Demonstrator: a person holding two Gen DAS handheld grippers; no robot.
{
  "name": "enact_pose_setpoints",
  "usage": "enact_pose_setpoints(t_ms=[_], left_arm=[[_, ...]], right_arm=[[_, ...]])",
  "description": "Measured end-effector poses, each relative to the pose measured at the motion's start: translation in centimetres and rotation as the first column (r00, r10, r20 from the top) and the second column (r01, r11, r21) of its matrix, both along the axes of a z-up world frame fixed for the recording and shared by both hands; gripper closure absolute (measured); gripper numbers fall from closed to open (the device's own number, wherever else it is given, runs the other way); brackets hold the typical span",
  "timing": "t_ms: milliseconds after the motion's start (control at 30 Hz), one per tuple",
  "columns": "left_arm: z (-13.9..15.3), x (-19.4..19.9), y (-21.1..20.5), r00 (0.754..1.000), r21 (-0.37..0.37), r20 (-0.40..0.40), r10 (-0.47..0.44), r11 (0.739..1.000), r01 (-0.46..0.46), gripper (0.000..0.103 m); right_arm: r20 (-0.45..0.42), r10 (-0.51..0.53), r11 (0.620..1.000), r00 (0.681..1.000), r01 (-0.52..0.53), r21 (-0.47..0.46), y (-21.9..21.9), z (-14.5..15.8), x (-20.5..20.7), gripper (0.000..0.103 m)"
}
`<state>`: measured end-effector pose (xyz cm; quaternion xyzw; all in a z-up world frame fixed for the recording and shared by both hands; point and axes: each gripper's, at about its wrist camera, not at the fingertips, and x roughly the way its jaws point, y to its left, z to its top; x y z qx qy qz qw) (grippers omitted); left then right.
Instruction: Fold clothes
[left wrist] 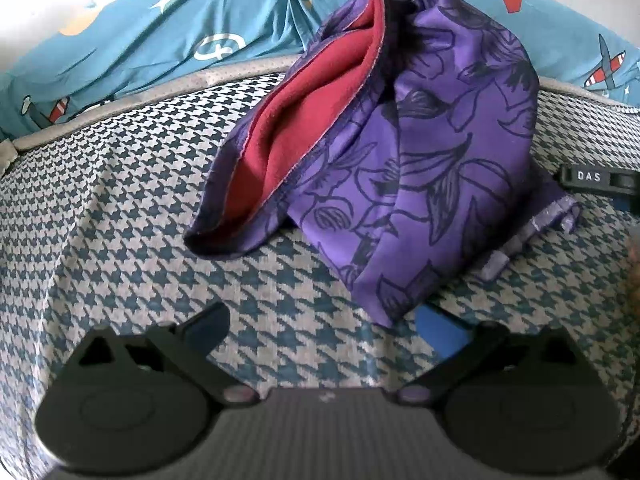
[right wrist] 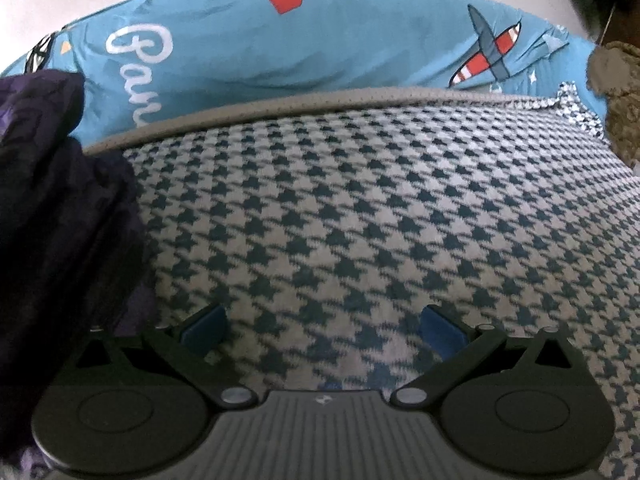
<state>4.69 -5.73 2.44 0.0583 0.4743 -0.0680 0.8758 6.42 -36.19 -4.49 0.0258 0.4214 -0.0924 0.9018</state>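
1. The left gripper (left wrist: 324,332) has its fingers wide open and holds nothing.
2. The purple flowered cloth with red lining (left wrist: 400,152) sits bunched up on the blue-and-white checked blanket (left wrist: 120,200), just ahead of it.
3. The right gripper (right wrist: 324,328) is wide open too, empty, with the cloth on its left.

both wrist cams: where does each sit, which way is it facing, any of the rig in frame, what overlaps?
Left wrist: on the left claw, low over the houndstooth cover, facing the purple floral garment with red lining; own open fingers show, plus a black part marked DAS at right.
Right wrist: on the right claw, facing bare houndstooth cover toward the blue printed bedding; own open fingers show, garment at left edge.
Shared: cover, bedding, garment.
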Motion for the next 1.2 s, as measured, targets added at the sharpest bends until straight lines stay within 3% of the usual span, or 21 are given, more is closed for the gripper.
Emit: enact_pose_setpoints(t_ms=[200,733,933,1200], left_arm=[[-0.2,0.1,0.1,1.0,0.02,0.007,0.011,1.0,-0.012,0.0],[-0.8,0.1,0.2,1.0,0.049,-0.004,0.02,0.999,-0.019,0.0],[-1.2,0.0,0.2,0.999,0.052,-0.029,0.023,0.998,-0.021,0.0],[-1.3,-0.4,0.3,0.999,0.05,-0.041,0.023,0.999,-0.02,0.0]], right_arm=[[-0.068,0.01,1.0,0.998,-0.01,0.002,0.0,0.6,-0.9,0.0],[-0.037,0.029,0.99,0.999,-0.023,0.138,2.1,3.9,-8.1,0.0],[-0.038,0.093,0.993,0.995,-0.09,0.075,4.4,3.4,-10.1,0.0],[-0.047,0.155,0.984,0.987,-0.15,0.098,6.2,2.5,-11.7,0.0]])
